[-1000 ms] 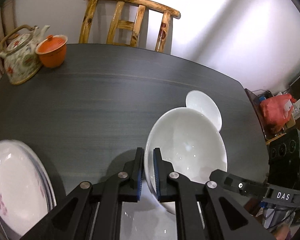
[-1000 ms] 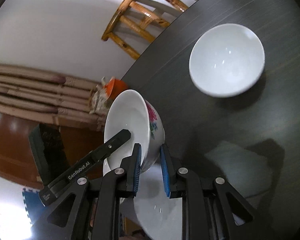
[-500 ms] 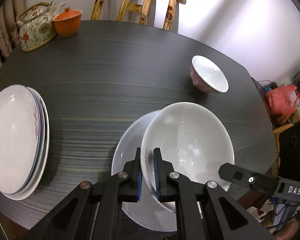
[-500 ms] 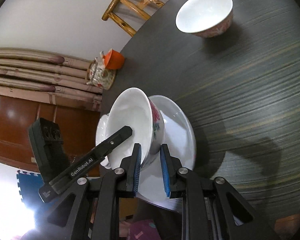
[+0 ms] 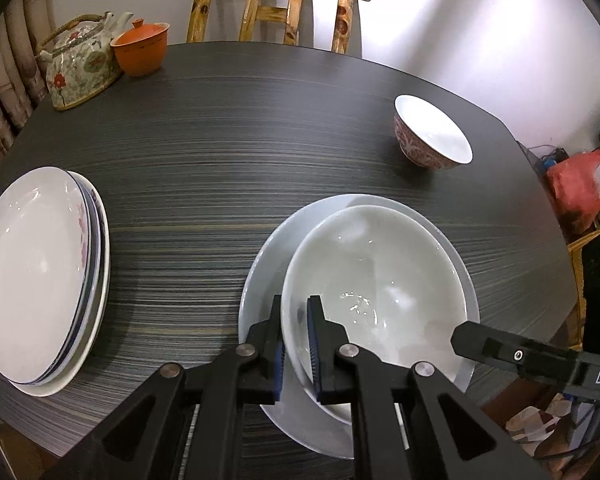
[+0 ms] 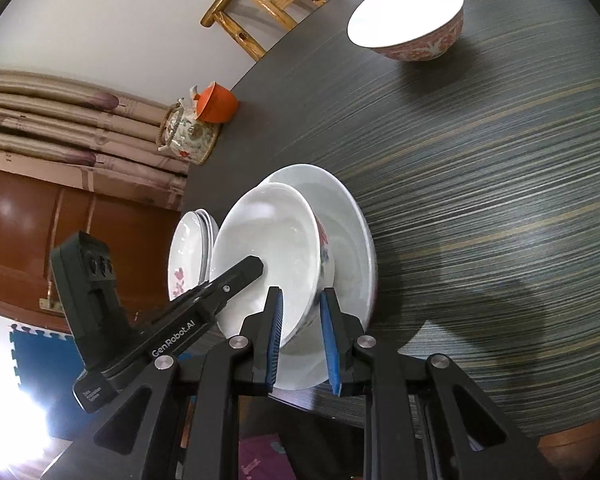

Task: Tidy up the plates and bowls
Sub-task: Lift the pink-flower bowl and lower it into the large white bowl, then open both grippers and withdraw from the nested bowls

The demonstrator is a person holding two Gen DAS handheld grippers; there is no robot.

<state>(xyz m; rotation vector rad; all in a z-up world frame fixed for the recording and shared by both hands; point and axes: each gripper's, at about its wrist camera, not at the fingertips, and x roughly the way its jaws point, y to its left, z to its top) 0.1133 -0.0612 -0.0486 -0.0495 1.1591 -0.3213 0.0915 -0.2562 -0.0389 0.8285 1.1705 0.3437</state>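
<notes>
On the near edge of the dark surface (image 5: 260,152), a large white bowl (image 5: 374,276) sits inside a wide plate (image 5: 260,276), apparently being nested there. The left tool (image 5: 295,320) pinches the bowl's near rim between nearly closed pads. The right tool (image 6: 301,320) straddles the opposite rim, parted enough that contact is unclear, perhaps letting go. A small patterned bowl (image 5: 432,136) stands well apart; stacked plates (image 5: 40,264) lie left.

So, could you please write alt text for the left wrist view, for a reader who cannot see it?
The left gripper pinches the near rim of a large white ceramic bowl sitting on a white plate on a dark striped table. A stack of white floral plates lies left, a small red-patterned bowl far right, and a floral teapot far left.
</notes>
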